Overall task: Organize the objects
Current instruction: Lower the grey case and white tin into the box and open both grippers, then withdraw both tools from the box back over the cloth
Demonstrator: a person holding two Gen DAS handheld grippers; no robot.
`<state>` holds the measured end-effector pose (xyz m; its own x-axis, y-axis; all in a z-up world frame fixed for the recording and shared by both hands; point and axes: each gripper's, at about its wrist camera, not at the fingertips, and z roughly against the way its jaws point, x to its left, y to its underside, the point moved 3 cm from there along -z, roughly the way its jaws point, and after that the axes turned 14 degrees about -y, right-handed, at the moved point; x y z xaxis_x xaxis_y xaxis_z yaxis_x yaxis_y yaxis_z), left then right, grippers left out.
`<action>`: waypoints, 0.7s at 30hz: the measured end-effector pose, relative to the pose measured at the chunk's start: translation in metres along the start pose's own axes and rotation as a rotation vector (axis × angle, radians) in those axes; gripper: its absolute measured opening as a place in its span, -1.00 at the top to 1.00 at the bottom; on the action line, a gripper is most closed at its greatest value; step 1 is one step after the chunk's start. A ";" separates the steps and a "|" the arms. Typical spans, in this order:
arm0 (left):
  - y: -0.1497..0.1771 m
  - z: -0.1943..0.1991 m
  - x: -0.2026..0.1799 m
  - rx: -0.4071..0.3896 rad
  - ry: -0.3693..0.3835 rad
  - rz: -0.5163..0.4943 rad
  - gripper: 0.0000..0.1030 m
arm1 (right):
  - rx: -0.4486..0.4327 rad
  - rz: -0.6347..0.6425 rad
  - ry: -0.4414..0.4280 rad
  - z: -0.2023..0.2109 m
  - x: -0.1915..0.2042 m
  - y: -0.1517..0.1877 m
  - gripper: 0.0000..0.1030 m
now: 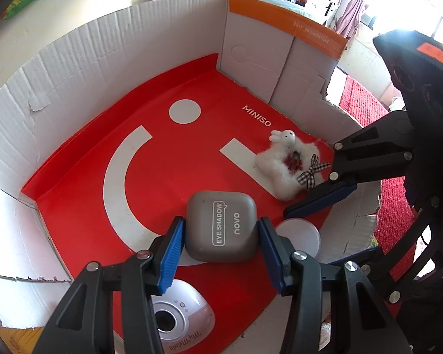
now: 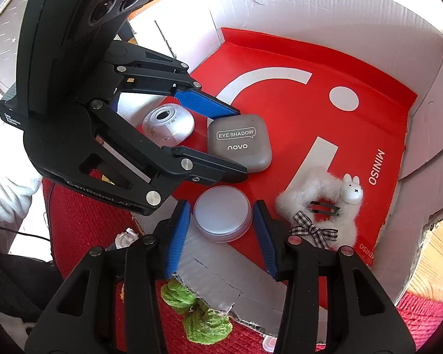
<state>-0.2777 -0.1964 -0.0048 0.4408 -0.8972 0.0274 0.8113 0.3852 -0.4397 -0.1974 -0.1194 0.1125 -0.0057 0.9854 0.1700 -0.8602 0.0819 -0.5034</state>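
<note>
A grey eye shadow case (image 1: 221, 227) (image 2: 239, 143) lies on the red Miniso sheet (image 1: 174, 162) that lines a white cardboard box (image 1: 73, 73). My left gripper (image 1: 221, 221) (image 2: 240, 144) is shut on the case, its blue pads flush against both sides. A round white jar (image 2: 221, 214) (image 1: 299, 236) sits near the box's torn edge. My right gripper (image 2: 221, 203) (image 1: 307, 236) straddles the jar, and a thin gap shows at each pad. A fluffy white bunny hair clip (image 1: 280, 165) (image 2: 310, 185) with a checked bow lies beside the jar.
A white My Melody gadget (image 1: 180, 318) (image 2: 168, 124) rests under my left gripper. The box walls stand tall at the back and sides, and the near wall is torn low. Outside it lie a red rug (image 1: 395, 206) and a green yarn piece (image 2: 198, 315).
</note>
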 end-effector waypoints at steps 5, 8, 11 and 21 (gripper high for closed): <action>0.000 -0.002 -0.001 -0.003 -0.001 0.002 -0.01 | 0.005 0.009 0.012 0.002 0.003 0.000 0.13; 0.000 -0.003 -0.001 -0.008 0.001 0.009 -0.01 | 0.005 0.008 0.013 0.004 0.004 0.000 0.13; -0.001 -0.004 -0.001 -0.012 0.002 0.015 -0.04 | 0.005 0.008 0.015 0.006 0.006 0.000 0.12; -0.001 -0.003 -0.001 -0.038 -0.006 0.037 -0.04 | -0.007 0.014 0.013 0.024 0.002 0.006 0.04</action>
<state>-0.2802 -0.1964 -0.0068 0.4727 -0.8811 0.0156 0.7791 0.4097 -0.4745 -0.2146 -0.1200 0.1299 -0.0108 0.9884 0.1515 -0.8566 0.0690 -0.5113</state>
